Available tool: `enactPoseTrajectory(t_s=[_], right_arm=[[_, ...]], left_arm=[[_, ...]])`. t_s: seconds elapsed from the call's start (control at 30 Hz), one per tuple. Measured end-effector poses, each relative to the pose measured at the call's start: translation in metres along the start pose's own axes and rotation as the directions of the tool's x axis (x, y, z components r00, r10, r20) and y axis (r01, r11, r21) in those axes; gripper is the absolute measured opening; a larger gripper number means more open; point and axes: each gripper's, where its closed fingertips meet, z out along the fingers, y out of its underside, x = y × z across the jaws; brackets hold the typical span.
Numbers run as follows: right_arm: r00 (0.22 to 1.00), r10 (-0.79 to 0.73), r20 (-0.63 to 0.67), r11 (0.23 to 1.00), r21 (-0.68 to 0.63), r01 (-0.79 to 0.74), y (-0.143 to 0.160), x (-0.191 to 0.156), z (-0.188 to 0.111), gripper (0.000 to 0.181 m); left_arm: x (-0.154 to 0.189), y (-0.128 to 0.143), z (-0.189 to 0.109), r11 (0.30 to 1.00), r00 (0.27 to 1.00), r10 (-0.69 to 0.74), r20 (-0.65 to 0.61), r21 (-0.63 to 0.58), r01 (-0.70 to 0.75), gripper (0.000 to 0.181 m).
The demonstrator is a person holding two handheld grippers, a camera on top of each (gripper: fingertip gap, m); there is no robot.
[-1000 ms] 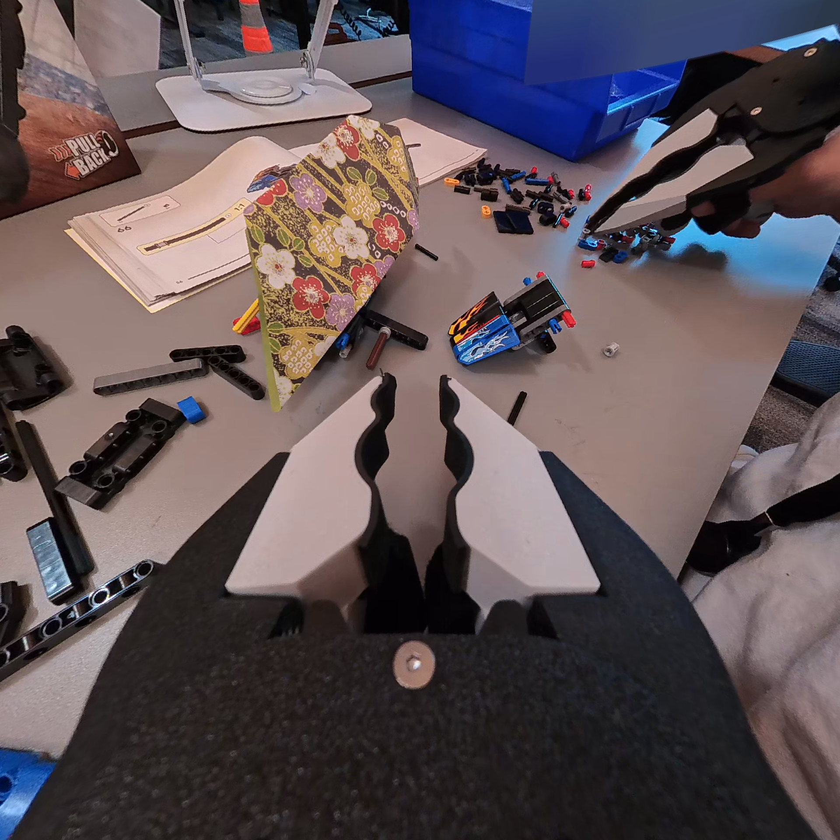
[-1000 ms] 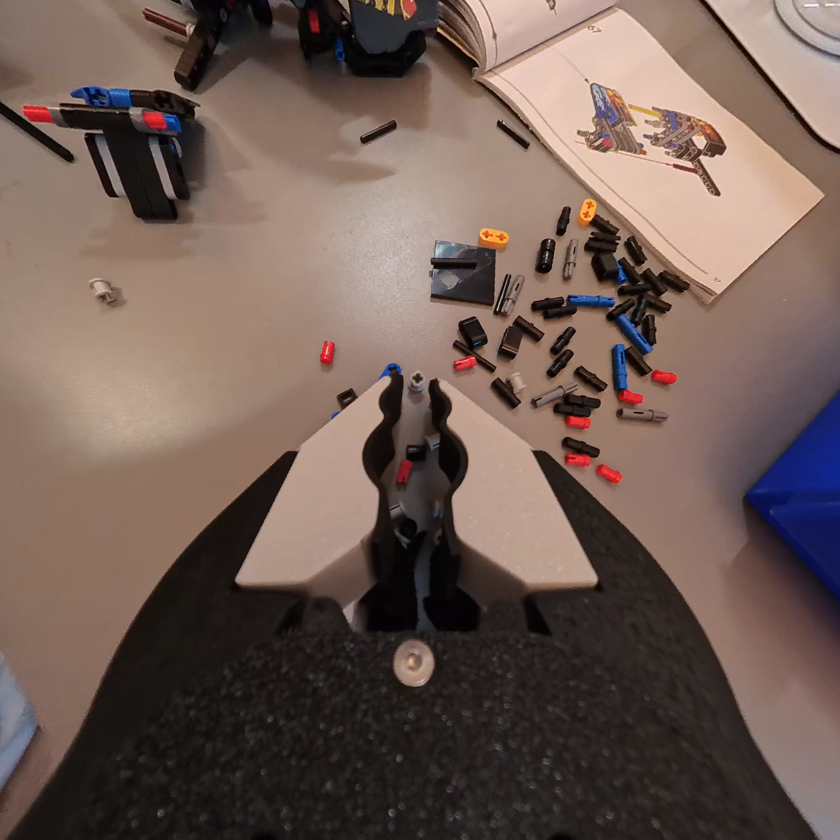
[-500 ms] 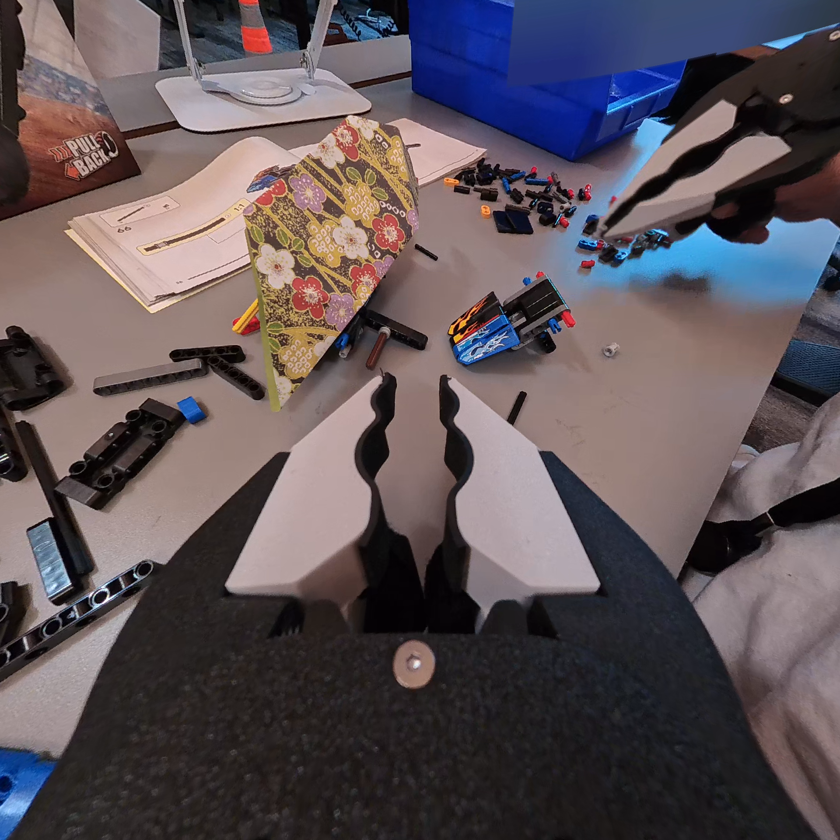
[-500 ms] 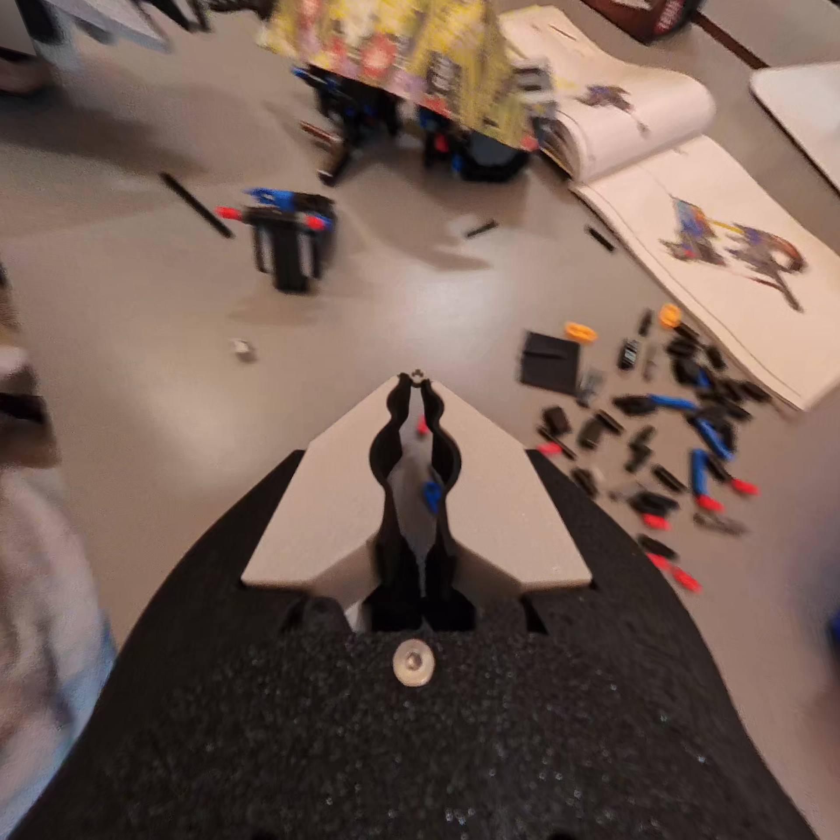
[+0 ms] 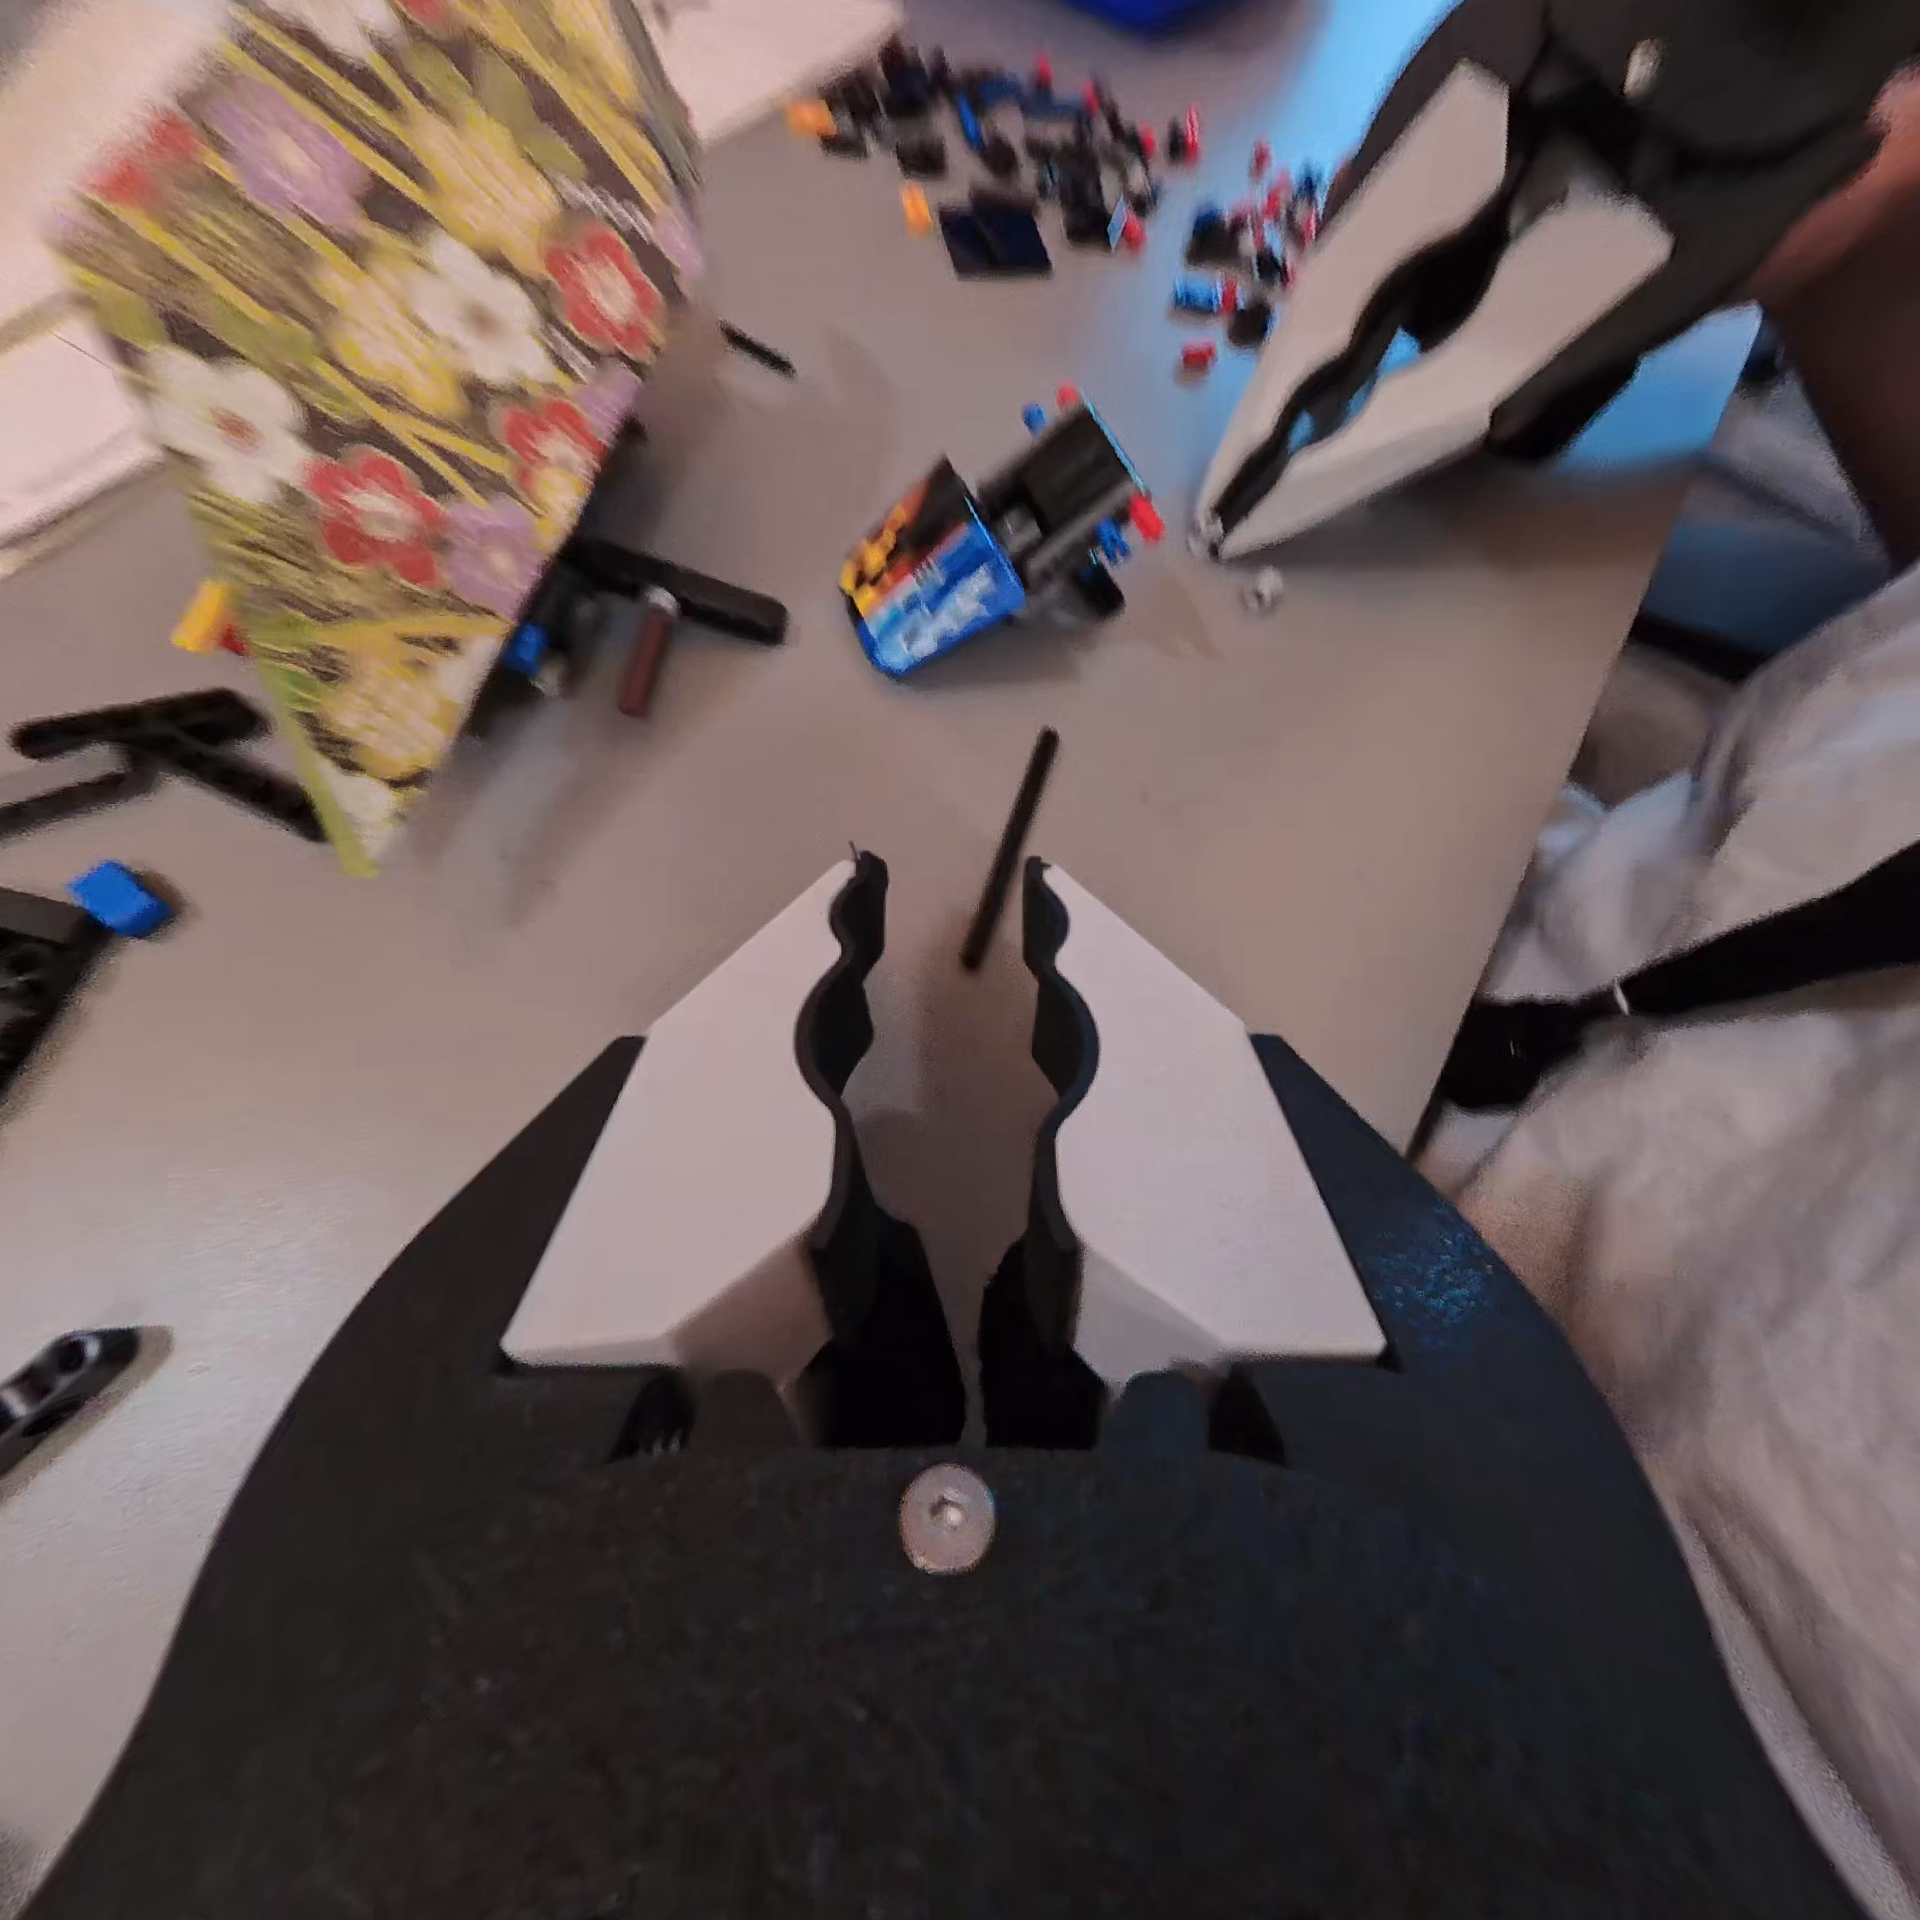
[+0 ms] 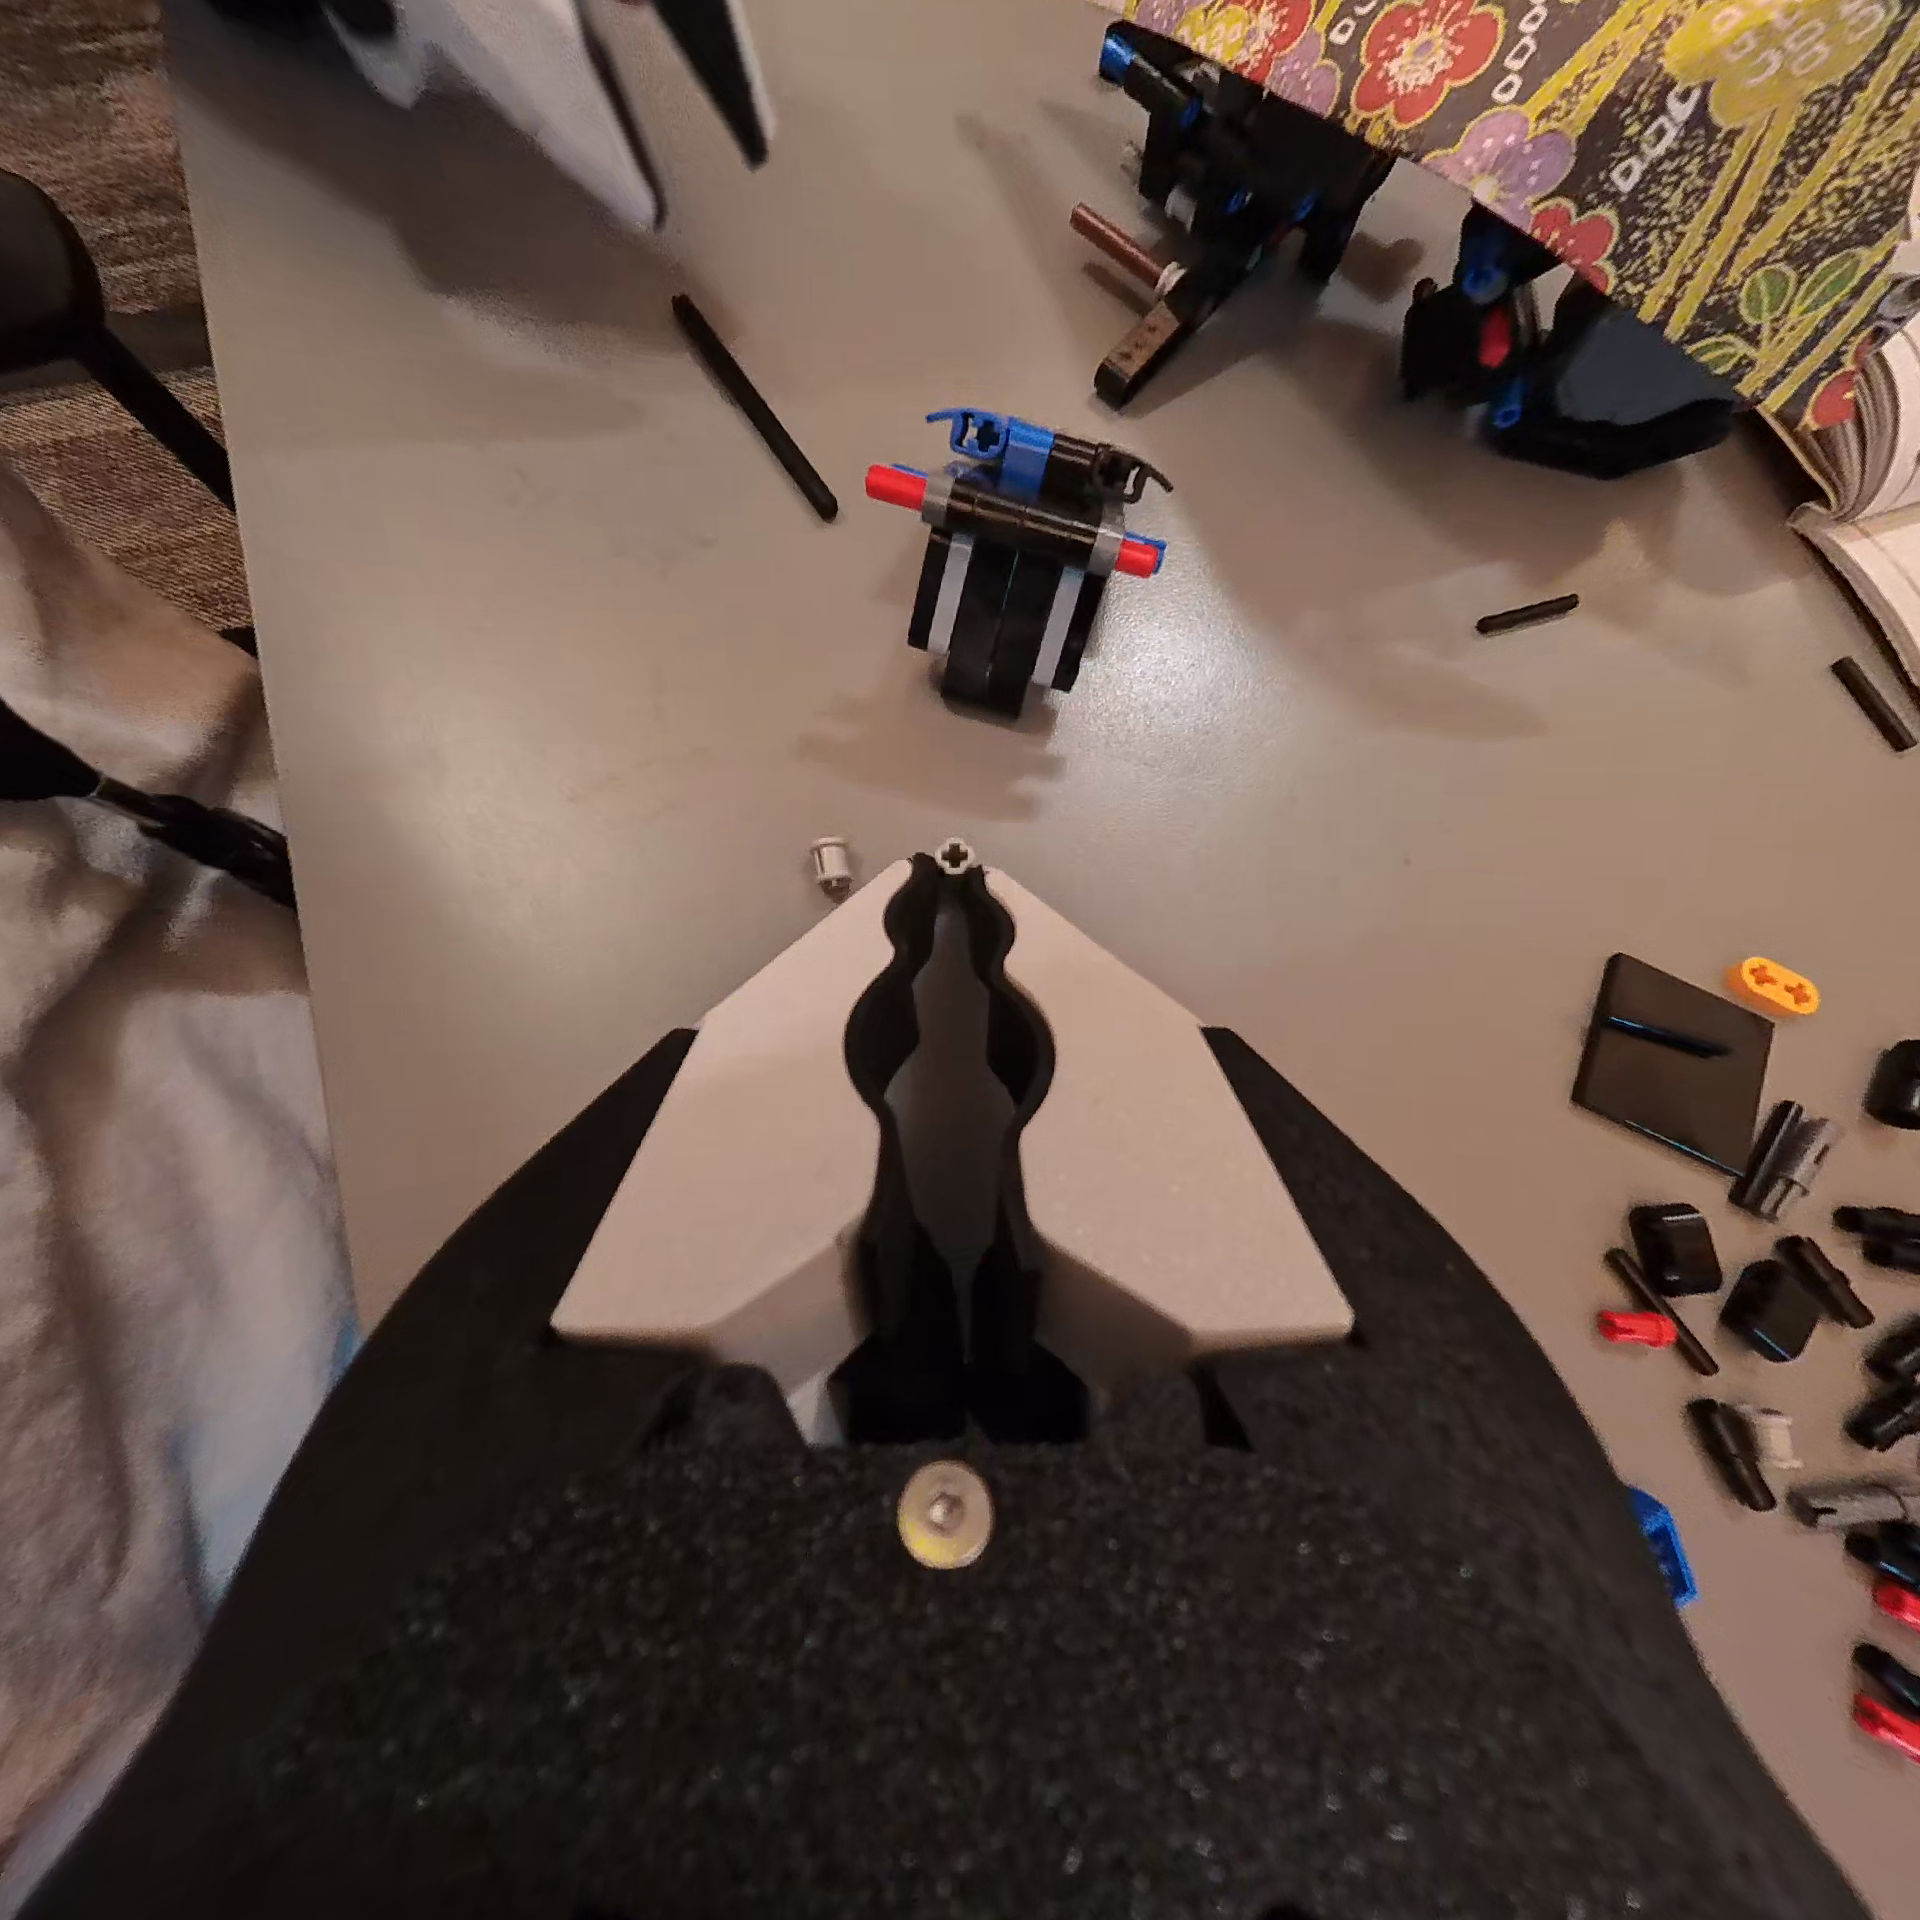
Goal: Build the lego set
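- Small grey bush (image 6: 953,855): pinched at the very tips of the right claw (image 6: 951,868), whose fingers are nearly closed on it, just above the desk (image 6: 520,644) near its front edge.
- Second grey bush (image 6: 830,864): loose on the desk, just beside the right claw's tip.
- Blue-and-black sub-assembly (image 6: 1023,561): partly built, with red pin ends and a blue flame-patterned panel; it stands mid-desk, ahead of the right claw and apart from it.
- Larger black assembly (image 6: 1226,208): farther back, partly hidden under a floral-patterned sheet (image 5: 395,343) that leans over it.
- Left claw (image 5: 954,883): fingers apart with a clear gap, holding nothing, low over the front edge of the desk; this view is blurred.
- Long black axle (image 5: 1010,847): lies on the desk just ahead of the left claw's gap, untouched.
- Loose pile of pins and connectors (image 6: 1787,1299): black, red, blue and grey, toward the desk's right side, beside a black tile (image 6: 1671,1060) and an orange piece (image 6: 1775,985).
- Black beams (image 5: 156,738): toward the left side of the desk.
- Progress, as judged: two sub-assemblies exist but stand unjoined, and many parts remain loose; the build appears mid-way, with the held bush probably next to be fitted.
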Motion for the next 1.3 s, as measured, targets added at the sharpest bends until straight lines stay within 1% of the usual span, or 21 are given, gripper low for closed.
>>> enactPoseTrajectory(t_s=[0.07, 0.2, 0.4, 0.47, 0.57, 0.6, 0.63, 0.73, 0.8, 0.83, 0.87, 0.93, 1.0, 1.13, 1.23, 1.3], right_arm=[[1.000, 0.013, 0.007, 1.000, 0.006, -0.013, 0.000, -0.001, -0.001, 0.007], [1.000, 0.025, 0.000, 0.999, 0.031, -0.025, -0.001, 0.000, -0.010, 0.010], [0.998, 0.056, 0.032, 0.989, 0.132, -0.060, -0.015, -0.003, -0.021, 0.012], [0.996, 0.053, 0.067, 0.984, 0.165, -0.064, -0.021, -0.012, -0.021, 0.014], [0.991, 0.050, 0.127, 0.972, 0.221, -0.078, -0.032, -0.026, -0.018, 0.017], [0.990, 0.047, 0.133, 0.970, 0.230, -0.077, -0.035, -0.029, -0.016, 0.019], [0.990, 0.051, 0.130, 0.967, 0.243, -0.081, -0.039, -0.030, -0.015, 0.021], [0.991, 0.060, 0.123, 0.945, 0.314, -0.096, -0.057, -0.032, -0.016, 0.019], [0.984, 0.088, 0.152, 0.921, 0.365, -0.138, -0.073, -0.035, -0.021, 0.018], [0.978, 0.111, 0.177, 0.904, 0.392, -0.174, -0.080, -0.035, -0.023, 0.019], [0.969, 0.135, 0.206, 0.886, 0.413, -0.212, -0.087, -0.035, -0.025, 0.019], [0.946, 0.169, 0.277, 0.856, 0.434, -0.280, -0.096, -0.037, -0.028, 0.020], [0.930, 0.174, 0.325, 0.837, 0.448, -0.313, -0.102, -0.040, -0.030, 0.020], [0.954, 0.149, 0.259, 0.854, 0.453, -0.256, -0.101, -0.039, -0.025, 0.016], [0.951, 0.160, 0.265, 0.842, 0.466, -0.272, -0.103, -0.039, -0.027, 0.002], [0.944, 0.175, 0.279, 0.834, 0.468, -0.293, -0.103, -0.039, -0.027, 0.002]], left_arm=[[0.004, 0.011, 0.005, 0.997, 0.999, 0.038, -0.002, -0.069, -0.038, 0.026], [0.006, 0.014, 0.010, 0.993, 0.999, 0.044, -0.026, -0.105, -0.047, 0.025], [0.009, 0.013, 0.025, 0.982, 0.994, 0.101, -0.051, -0.153, -0.107, 0.014], [0.010, 0.011, 0.027, 0.980, 0.991, 0.119, -0.055, -0.156, -0.127, 0.003], [0.011, 0.010, 0.029, 0.972, 0.985, 0.166, -0.036, -0.162, -0.169, 0.002], [0.009, 0.007, 0.028, 0.973, 0.983, 0.182, -0.017, -0.142, -0.182, 0.002], [0.011, 0.001, 0.026, 0.979, 0.984, 0.176, -0.015, -0.097, -0.177, 0.002], [0.031, -0.032, 0.012, 0.981, 0.983, 0.162, -0.085, 0.119, -0.151, 0.002], [0.046, -0.053, 0.001, 0.959, 0.977, 0.158, -0.145, 0.258, -0.117, 0.001], [0.053, -0.060, -0.002, 0.947, 0.973, 0.159, -0.169, 0.303, -0.103, 0.001], [0.056, -0.063, -0.002, 0.941, 0.970, 0.165, -0.178, 0.322, -0.101, 0.001], [0.057, -0.065, 0.001, 0.935, 0.969, 0.194, -0.152, 0.329, -0.135, 0.002], [0.059, -0.065, 0.003, 0.931, 0.966, 0.215, -0.146, 0.330, -0.158, 0.002], [0.062, -0.067, 0.005, 0.925, 0.963, 0.224, -0.149, 0.345, -0.161, 0.001], [0.064, -0.068, 0.006, 0.920, 0.961, 0.230, -0.155, 0.355, -0.163, 0.002], [0.065, -0.067, 0.008, 0.918, 0.960, 0.240, -0.142, 0.356, -0.177, 0.001]])
